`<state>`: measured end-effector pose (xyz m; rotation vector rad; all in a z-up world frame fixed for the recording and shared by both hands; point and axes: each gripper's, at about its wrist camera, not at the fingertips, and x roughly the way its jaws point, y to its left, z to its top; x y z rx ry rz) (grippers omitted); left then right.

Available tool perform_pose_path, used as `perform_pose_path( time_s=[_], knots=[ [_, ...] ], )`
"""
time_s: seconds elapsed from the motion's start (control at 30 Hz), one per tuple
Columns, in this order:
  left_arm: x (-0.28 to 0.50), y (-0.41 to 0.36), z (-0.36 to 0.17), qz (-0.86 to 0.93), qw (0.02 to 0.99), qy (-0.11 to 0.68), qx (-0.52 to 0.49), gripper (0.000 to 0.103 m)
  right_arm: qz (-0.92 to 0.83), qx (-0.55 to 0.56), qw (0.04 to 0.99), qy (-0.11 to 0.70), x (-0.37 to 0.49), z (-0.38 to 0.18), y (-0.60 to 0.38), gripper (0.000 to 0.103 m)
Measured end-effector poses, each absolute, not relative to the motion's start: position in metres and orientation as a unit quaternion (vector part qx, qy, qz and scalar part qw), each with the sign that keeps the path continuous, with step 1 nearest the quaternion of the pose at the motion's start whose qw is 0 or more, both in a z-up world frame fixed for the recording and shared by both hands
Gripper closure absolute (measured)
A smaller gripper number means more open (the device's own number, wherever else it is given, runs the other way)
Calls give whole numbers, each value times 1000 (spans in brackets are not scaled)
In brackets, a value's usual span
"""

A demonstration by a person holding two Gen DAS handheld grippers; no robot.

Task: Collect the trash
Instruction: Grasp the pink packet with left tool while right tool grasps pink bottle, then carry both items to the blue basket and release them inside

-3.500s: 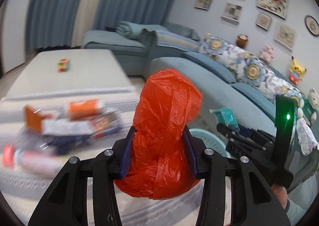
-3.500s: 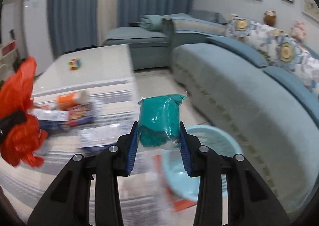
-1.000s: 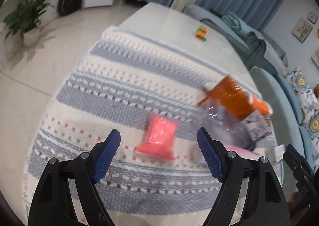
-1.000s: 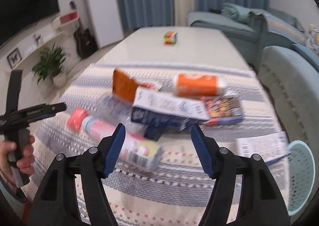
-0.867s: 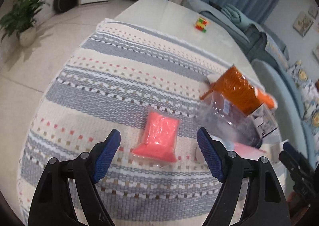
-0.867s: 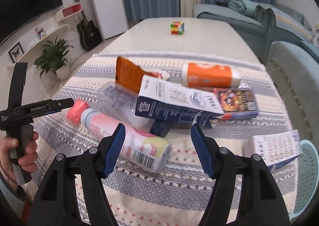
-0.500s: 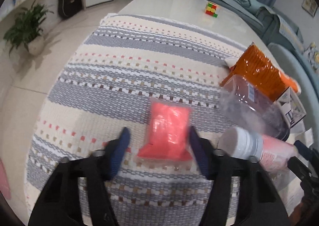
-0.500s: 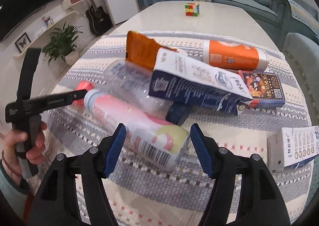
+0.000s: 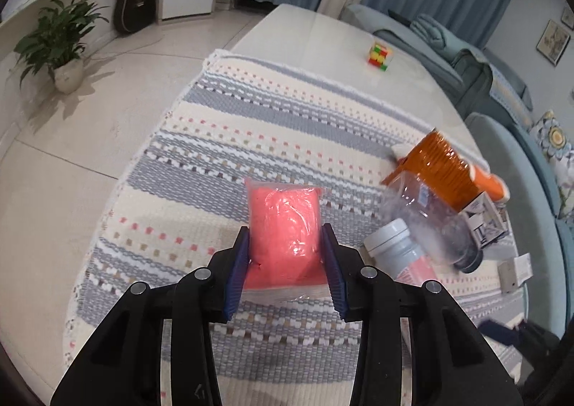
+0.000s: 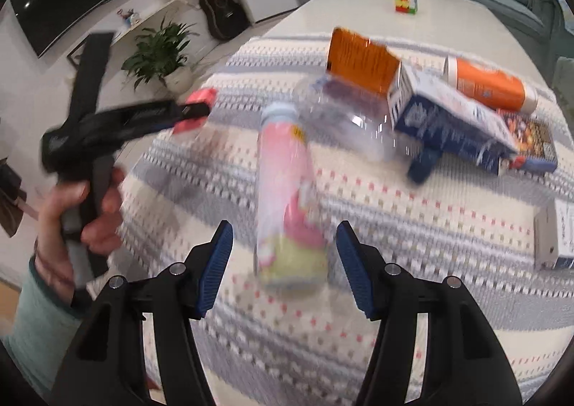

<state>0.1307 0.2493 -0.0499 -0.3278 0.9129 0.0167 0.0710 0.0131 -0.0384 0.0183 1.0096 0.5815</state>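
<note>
- Trash lies scattered on the striped cloth (image 9: 222, 140) that covers the near end of the table (image 9: 323, 29).
- My left gripper (image 9: 285, 244) is clamped on a pink packet (image 9: 283, 226), one blue pad against each long side. I can't tell whether the packet is lifted or resting on the cloth.
- My right gripper (image 10: 283, 237) is spread wide, its pads on either side of a pink bottle (image 10: 287, 198) without touching it. The bottle lies on the cloth, white cap pointing away from me, and is blurred.
- Beyond the bottle I see a clear plastic bottle (image 10: 355, 122) on its side, its dark cap (image 10: 423, 162) toward the right.
- An orange packet (image 10: 358, 61) and a blue-and-white carton (image 10: 448, 119) sit just behind it, touching it.
- An orange tube (image 10: 488, 83) lies beyond the carton, and a dark printed box (image 10: 531, 140) is tucked under the carton's right end.
- A white box (image 10: 556, 237) sits at the cloth's right edge.
- A colour cube (image 10: 405, 0) stands on the bare tabletop, well apart.
</note>
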Motion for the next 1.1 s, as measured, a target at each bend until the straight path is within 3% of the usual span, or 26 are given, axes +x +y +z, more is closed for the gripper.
perform_pose_path(
  time_s=[0.33, 0.57, 1.1],
  knots=[
    [130, 247, -42, -18, 894, 420, -157, 65, 213, -34, 845, 489, 108, -71, 53, 47],
    [130, 233, -40, -32, 899, 414, -140, 65, 214, -39, 842, 493, 106, -78, 59, 56],
    [92, 144, 43, -118, 932, 324, -108, 66, 202, 22, 887, 415, 52, 8, -36, 57]
  ],
)
